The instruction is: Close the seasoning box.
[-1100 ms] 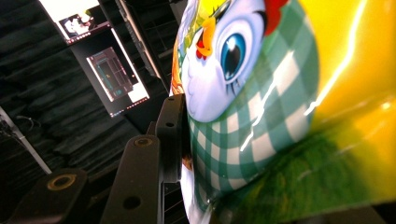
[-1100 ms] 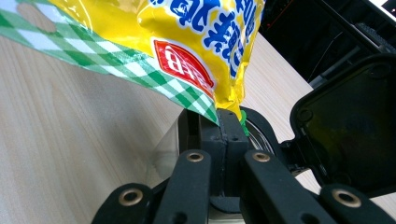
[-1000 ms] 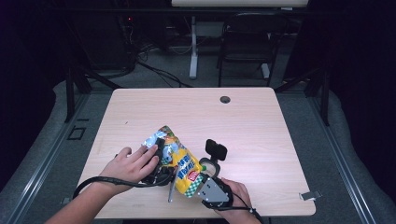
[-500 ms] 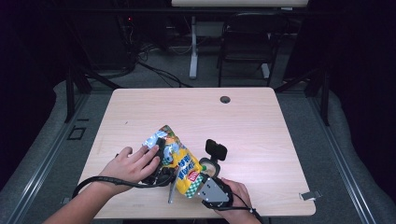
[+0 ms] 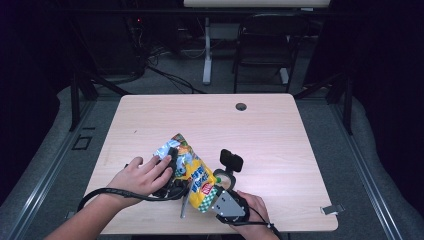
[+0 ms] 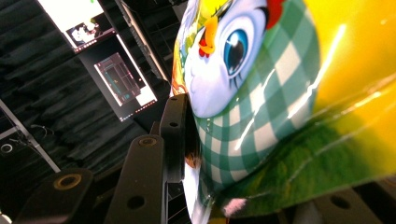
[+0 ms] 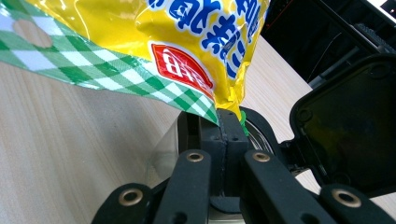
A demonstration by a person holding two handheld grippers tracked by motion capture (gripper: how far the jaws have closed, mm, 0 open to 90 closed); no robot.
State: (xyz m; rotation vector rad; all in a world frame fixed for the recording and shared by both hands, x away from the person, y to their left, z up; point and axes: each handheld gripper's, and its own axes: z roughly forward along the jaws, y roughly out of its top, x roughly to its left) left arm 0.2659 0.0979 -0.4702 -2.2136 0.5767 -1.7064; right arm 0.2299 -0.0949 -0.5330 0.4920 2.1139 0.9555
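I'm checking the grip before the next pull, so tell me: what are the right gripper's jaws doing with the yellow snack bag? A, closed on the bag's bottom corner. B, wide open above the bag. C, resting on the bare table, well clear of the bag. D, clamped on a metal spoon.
A: in the right gripper view, the right gripper has its jaws pressed together on the green-checked corner of the snack bag.
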